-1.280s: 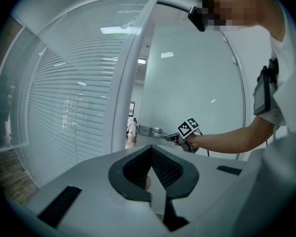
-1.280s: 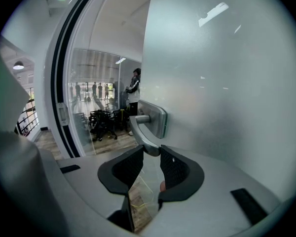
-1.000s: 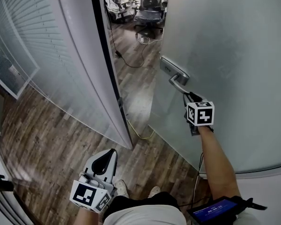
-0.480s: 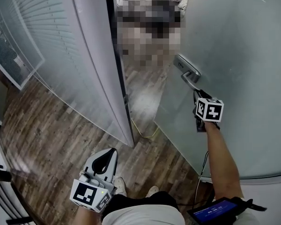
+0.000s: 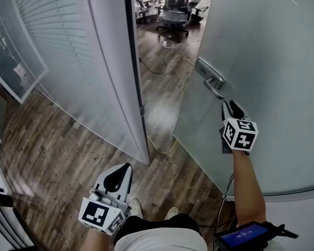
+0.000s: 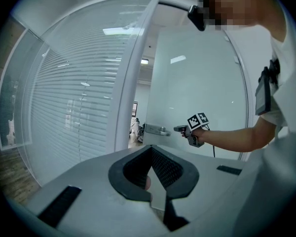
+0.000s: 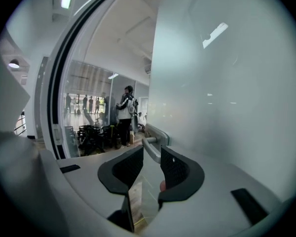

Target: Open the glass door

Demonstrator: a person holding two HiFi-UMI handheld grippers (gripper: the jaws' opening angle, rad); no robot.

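Since a second ago the right gripper (image 5: 233, 107) has drawn back off the handle (image 5: 211, 81) of the frosted glass door (image 5: 267, 56), which stands ajar at right. Its jaws are apart and empty. The left gripper (image 5: 124, 170) hangs low, jaws together. From the head view, the marker cube (image 5: 239, 134) hides the right jaws — and the door's top is cut off.

Bright, even overhead light; fisheye warp, dark vignetted corners, mild glare.
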